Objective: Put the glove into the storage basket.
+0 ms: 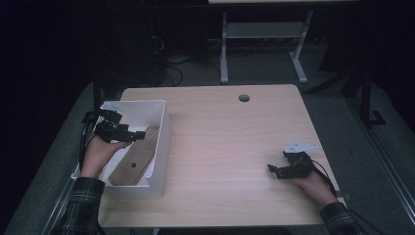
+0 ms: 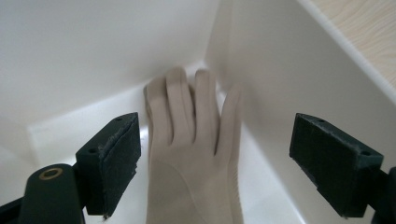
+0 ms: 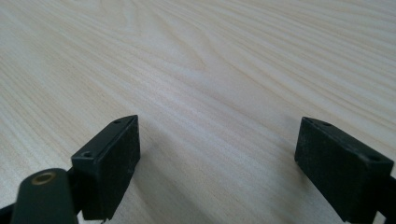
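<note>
Inside the white bin [image 1: 161,128] at the bench's [image 1: 230,147] left edge, the tan glove [image 2: 191,154] lies lengthwise below the left hand-held gripper [image 2: 215,168], jaws wide, empty; right hand-held gripper [image 1: 274,170] far off, wide.

You had no readable text, label, brand, number or sign before you in any of the three views.
</note>
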The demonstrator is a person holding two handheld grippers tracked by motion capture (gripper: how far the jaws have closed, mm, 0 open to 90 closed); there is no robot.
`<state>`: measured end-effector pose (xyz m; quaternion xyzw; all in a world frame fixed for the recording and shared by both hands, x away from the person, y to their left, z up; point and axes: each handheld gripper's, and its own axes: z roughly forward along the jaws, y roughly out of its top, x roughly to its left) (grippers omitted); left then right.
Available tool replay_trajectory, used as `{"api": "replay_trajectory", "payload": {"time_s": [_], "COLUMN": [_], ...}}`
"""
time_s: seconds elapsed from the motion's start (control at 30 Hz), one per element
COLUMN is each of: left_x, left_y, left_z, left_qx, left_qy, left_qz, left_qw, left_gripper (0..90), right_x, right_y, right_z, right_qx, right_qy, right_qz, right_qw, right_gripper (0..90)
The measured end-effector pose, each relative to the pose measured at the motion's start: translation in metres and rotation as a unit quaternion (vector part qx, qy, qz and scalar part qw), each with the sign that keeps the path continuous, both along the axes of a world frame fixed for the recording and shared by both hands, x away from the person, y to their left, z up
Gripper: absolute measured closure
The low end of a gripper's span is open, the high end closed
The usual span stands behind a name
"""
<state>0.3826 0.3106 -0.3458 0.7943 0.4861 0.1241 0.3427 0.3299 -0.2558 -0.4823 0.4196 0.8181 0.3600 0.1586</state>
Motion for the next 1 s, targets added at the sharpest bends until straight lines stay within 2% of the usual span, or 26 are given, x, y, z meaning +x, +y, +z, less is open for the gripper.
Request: {"api": "replay_trajectory", "payload": {"time_s": [0.27, 0.53, 0.77, 1.0], "left_x": [-0.005, -0.011, -0.014, -0.017], "left_y": [-0.017, -0.055, -0.090, -0.126], "left_z": [0.029, 0.048, 0.055, 0.053], "left_qx": [-0.021, -0.047, -0.058, -0.067], "left_qy": [-0.032, -0.051, -0.060, -0.065], "left_qz": [-0.023, -0.068, -0.103, -0.133], "left_qw": [0.9990, 0.9953, 0.9911, 0.9867], "left_gripper": [16.0, 16.0, 16.0, 16.1], "right_x": [0.000, 0.000, 0.000, 0.000], "right_y": [0.000, 0.000, 0.000, 0.000], "right_z": [0.000, 0.000, 0.000, 0.000], "right_qx": [0.000, 0.000, 0.000, 0.000], "right_qy": [0.000, 0.000, 0.000, 0.000], "right_qz": [0.000, 0.000, 0.000, 0.000], "right_qw": [1.0000, 1.0000, 1.0000, 1.0000], "right_gripper": [13.8, 13.8, 13.8, 13.8]}}
